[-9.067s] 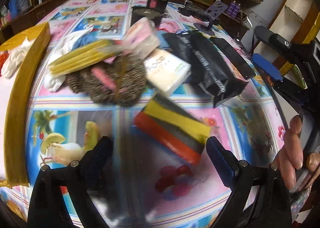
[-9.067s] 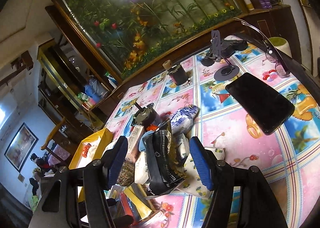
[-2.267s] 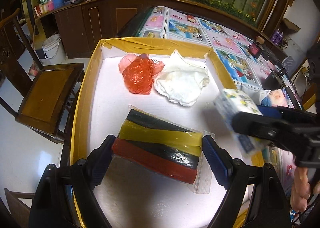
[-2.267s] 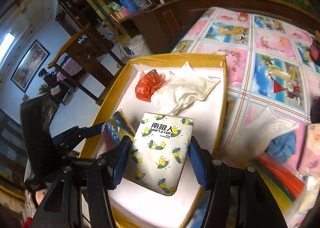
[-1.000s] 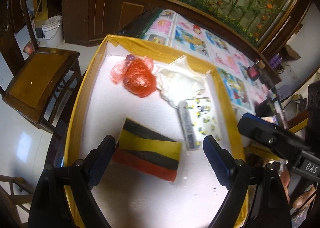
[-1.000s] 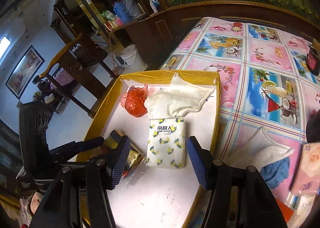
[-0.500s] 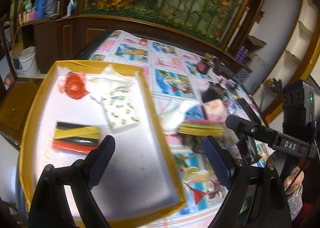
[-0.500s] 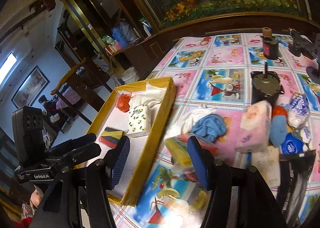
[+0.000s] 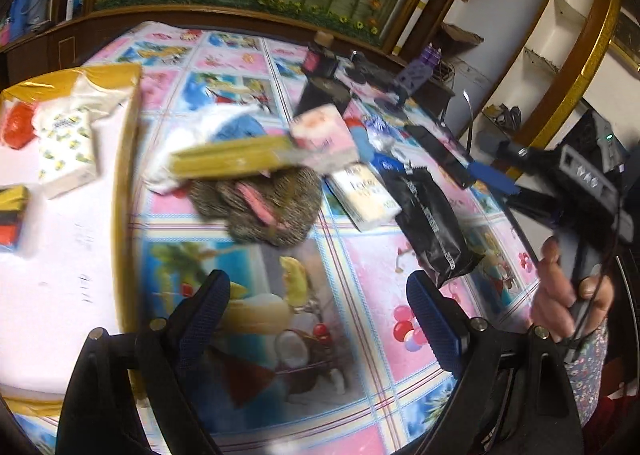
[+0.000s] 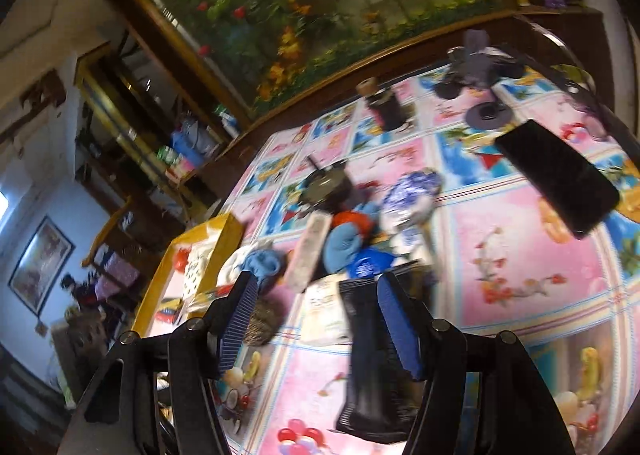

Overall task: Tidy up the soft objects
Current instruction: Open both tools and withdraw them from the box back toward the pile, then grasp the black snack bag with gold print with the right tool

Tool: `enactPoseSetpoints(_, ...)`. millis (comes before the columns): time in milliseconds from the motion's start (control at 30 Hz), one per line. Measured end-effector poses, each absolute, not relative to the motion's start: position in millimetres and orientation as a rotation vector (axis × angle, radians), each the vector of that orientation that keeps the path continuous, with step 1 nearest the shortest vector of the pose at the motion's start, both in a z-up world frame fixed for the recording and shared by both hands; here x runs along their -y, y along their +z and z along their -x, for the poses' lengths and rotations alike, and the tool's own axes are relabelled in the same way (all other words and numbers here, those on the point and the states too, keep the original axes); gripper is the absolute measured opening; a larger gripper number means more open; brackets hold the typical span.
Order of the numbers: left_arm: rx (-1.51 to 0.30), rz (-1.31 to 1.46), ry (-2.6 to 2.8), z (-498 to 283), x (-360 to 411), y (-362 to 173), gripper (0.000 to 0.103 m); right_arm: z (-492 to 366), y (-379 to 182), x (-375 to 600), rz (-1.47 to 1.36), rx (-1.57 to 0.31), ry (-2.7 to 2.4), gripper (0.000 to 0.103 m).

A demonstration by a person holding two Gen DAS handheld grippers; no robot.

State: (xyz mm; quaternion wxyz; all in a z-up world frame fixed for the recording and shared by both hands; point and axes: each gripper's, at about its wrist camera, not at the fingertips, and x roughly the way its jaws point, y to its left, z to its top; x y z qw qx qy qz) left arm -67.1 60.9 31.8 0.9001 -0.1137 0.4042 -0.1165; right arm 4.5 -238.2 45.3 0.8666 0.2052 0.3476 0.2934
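Observation:
My left gripper [image 9: 316, 315] is open and empty above the table, short of the pile. The pile holds a brown furry item [image 9: 268, 207], a long yellow pack [image 9: 236, 157], a pink tissue pack [image 9: 324, 137], a white tissue pack [image 9: 366, 195] and a black pouch [image 9: 432, 223]. The yellow box [image 9: 124, 175] at the left holds a bee-print tissue pack [image 9: 66, 153], a striped pack [image 9: 12, 215] and a red bag [image 9: 16, 125]. My right gripper [image 10: 316, 323] is open and empty over the black pouch [image 10: 372, 367] and white pack [image 10: 324, 315].
A black phone [image 10: 556, 179], a dark jar [image 10: 384, 105], a phone stand [image 10: 476, 67] and a round black device [image 10: 324, 191] stand farther back. Blue cloths [image 10: 344, 243] and a blue-white pack [image 10: 412, 191] lie in the pile. The person's hand [image 9: 568, 287] holds the right gripper's handle.
Both grippers have swung away from the yellow box to the pile on the table. The bee-print and striped packs stay in the box. Both views are blurred from motion.

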Motion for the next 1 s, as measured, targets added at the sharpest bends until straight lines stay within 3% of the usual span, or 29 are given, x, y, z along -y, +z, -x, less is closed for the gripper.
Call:
enactPoseSetpoints(100, -0.815, 0.179, -0.24, 66.6, -45.6, 30.9, 0.092, -3.8, 42.9, 245.6, -0.383, -0.765, 0.58, 0.071)
enactPoseSetpoints(367, -0.78, 0.215, -0.247, 71.9, -54.8, 32.5, 0.092, -5.0, -9.8, 188.6, -0.103, -0.954, 0.51, 0.071)
enactPoseSetpoints(433, -0.786, 0.204, -0.248, 71.7, -53.1, 32.3, 0.092, -0.7, -9.3, 176.7, -0.02, -0.926, 0.493, 0.071)
enactPoseSetpoints(467, -0.785, 0.202, -0.252, 72.1, -52.4, 32.3, 0.092, 0.2, -9.5, 174.3, -0.002, -0.911, 0.486, 0.066)
enactPoseSetpoints(500, -0.785, 0.202, -0.257, 72.3, -51.9, 32.6, 0.092, 0.1, -9.5, 174.9, 0.0, -0.902, 0.469, 0.037)
enactPoseSetpoints(567, -0.781, 0.204, -0.27, 73.1, -51.8, 33.3, 0.092, -1.3, -7.0, 181.5, -0.03, -0.898, 0.468, 0.031)
enactPoseSetpoints(1000, -0.782, 0.194, -0.272, 75.1, -50.9, 34.4, 0.092, 6.2, 4.9, 160.3, -0.011, -0.909, 0.538, 0.029)
